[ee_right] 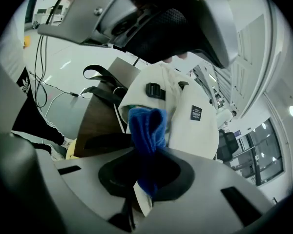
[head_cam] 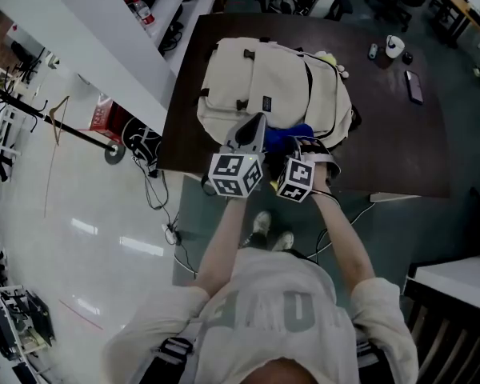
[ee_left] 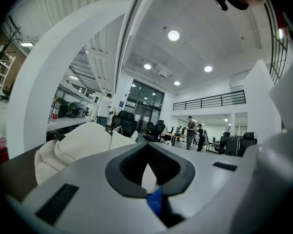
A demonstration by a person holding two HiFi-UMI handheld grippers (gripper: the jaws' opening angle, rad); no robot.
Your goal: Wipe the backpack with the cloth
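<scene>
Pale printed T-shirt (head_cam: 282, 309), short sleeves (head_cam: 386, 310); black-and-white marker cubes (head_cam: 236, 174).

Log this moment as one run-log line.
right claw: shut on blue cloth | left claw: shut on its edge | backpack: lying on dark table | cloth at backpack's near edge

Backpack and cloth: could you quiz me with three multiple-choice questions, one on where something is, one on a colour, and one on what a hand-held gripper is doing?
1. Where does the backpack lie?
A. on the floor
B. on a chair
C. on the dark table

2. What colour is the cloth?
A. blue
B. red
C. yellow

3. The right hand-held gripper is:
A. open and empty
B. shut on the cloth
C. shut on a bottle

Answers:
1. C: the head view shows the backpack lying on the tabletop.
2. A: the bunched cloth is plainly blue.
3. B: the right gripper view shows the cloth pinched between the jaws.
</scene>
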